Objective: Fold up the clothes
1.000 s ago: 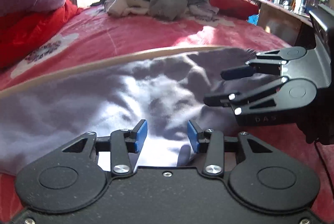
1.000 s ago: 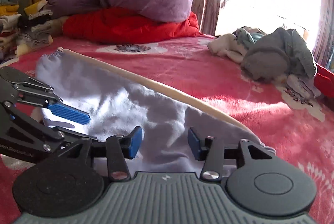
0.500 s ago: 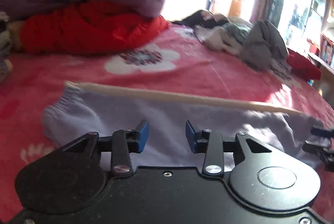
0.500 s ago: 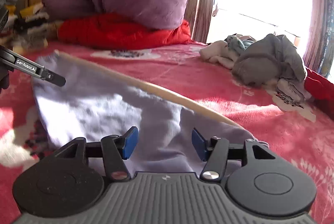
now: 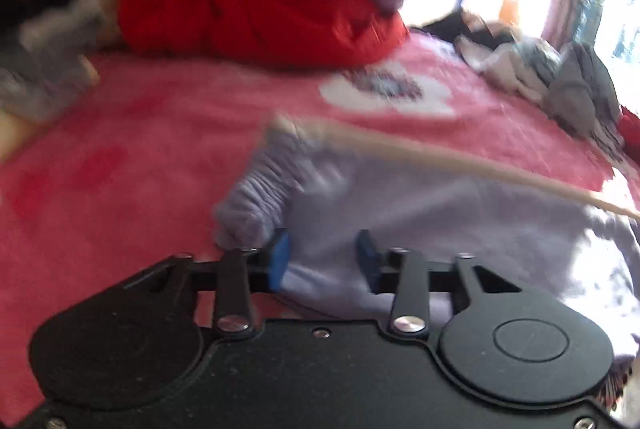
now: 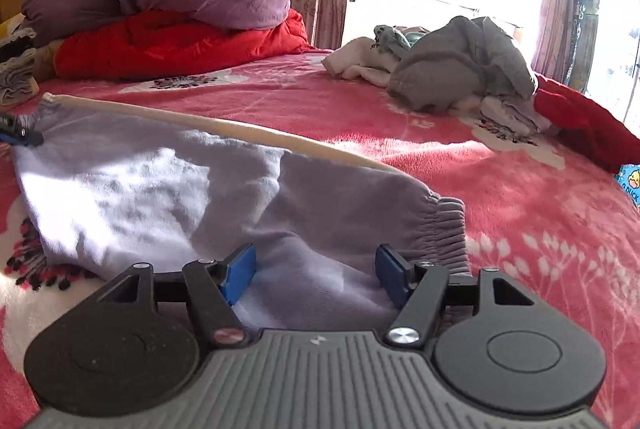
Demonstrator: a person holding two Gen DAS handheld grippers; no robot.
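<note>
— So where's the lavender fleece garment with the cream stripe?
— Flat on the pink floral bed. Left gripper tilts down, jaws closing over its cuff; right gripper tilts down, jaws opening over cloth

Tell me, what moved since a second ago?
The left gripper slid from beside the right gripper to the far cuff of the purple pants, its fingers closing over the fabric. The right gripper's fingers are opening at the other cuff. The pants and the clothes pile stayed put.

Trousers on bed, pile behind.
</note>
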